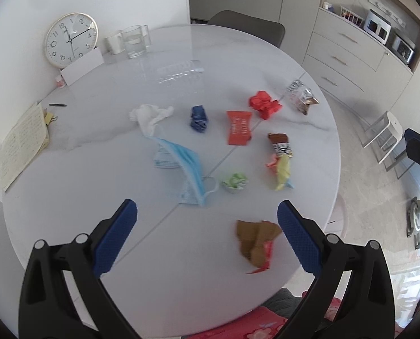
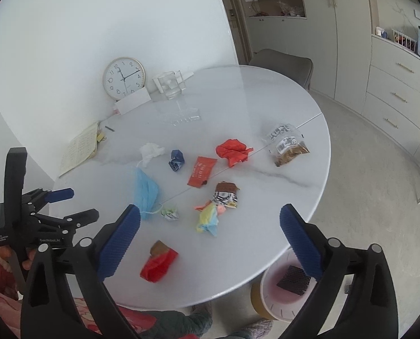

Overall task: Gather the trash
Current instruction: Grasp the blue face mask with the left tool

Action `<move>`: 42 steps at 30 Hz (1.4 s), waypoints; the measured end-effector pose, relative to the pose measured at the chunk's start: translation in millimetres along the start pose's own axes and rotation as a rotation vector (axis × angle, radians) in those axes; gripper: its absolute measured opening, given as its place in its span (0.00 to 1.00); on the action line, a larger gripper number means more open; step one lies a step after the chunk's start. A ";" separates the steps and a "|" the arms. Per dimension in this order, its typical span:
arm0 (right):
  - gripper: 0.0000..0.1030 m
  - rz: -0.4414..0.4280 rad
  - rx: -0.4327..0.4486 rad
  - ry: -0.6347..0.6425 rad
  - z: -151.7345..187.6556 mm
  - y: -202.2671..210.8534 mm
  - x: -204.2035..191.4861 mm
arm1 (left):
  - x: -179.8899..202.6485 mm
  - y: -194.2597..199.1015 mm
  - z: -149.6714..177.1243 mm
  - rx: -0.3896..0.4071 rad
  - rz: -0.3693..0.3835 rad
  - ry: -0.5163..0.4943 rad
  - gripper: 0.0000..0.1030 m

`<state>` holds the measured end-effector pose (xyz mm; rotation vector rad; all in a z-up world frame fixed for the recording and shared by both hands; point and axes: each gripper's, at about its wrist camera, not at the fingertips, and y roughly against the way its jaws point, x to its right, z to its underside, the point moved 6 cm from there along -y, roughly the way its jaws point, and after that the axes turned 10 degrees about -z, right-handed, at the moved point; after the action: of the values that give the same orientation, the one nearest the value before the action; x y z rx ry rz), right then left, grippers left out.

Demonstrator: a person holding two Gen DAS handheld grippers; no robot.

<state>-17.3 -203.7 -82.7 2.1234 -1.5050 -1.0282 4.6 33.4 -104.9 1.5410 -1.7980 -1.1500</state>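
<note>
Both grippers above littered round table [image 1: 97, 226].
Left gripper [image 1: 207, 214] and right gripper [image 2: 210, 217]: fingers wide apart, empty; brown-red wrapper [image 2: 159, 261] nearest.

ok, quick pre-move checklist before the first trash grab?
1. Left tongs open and empty: ok.
2. Right tongs open and empty: ok.
3. Nearest target, brown-and-red wrapper, lies alone near the table edge, nothing on it: ok.
4. Trash bin on the floor beside the table, mouth open and unblocked: ok.
5. Bin has room: cannot tell, partly hidden by the right tongs.
6. Face mask loops free of the green wrapper: cannot tell, they sit very close.
</note>
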 end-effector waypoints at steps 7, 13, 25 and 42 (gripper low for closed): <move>0.98 0.081 -0.024 -0.020 3.0 -33.8 -24.6 | -34.6 -30.6 2.7 -0.046 0.042 0.002 0.92; 0.98 0.117 -0.066 -0.031 9.9 -47.2 -31.2 | -26.0 -66.0 -5.2 -0.096 0.074 -0.005 0.92; 0.98 0.084 -0.154 -0.039 9.3 -82.3 -0.8 | 9.7 -148.5 -23.2 -0.226 0.043 0.035 0.64; 0.98 0.020 -0.245 -0.064 -14.5 -162.6 39.7 | 6.1 -182.2 -21.3 -0.341 -0.011 0.100 0.05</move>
<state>108.9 -180.2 -191.0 1.9186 -1.3479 -1.2160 118.1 21.6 -248.7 1.3813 -1.4419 -1.2843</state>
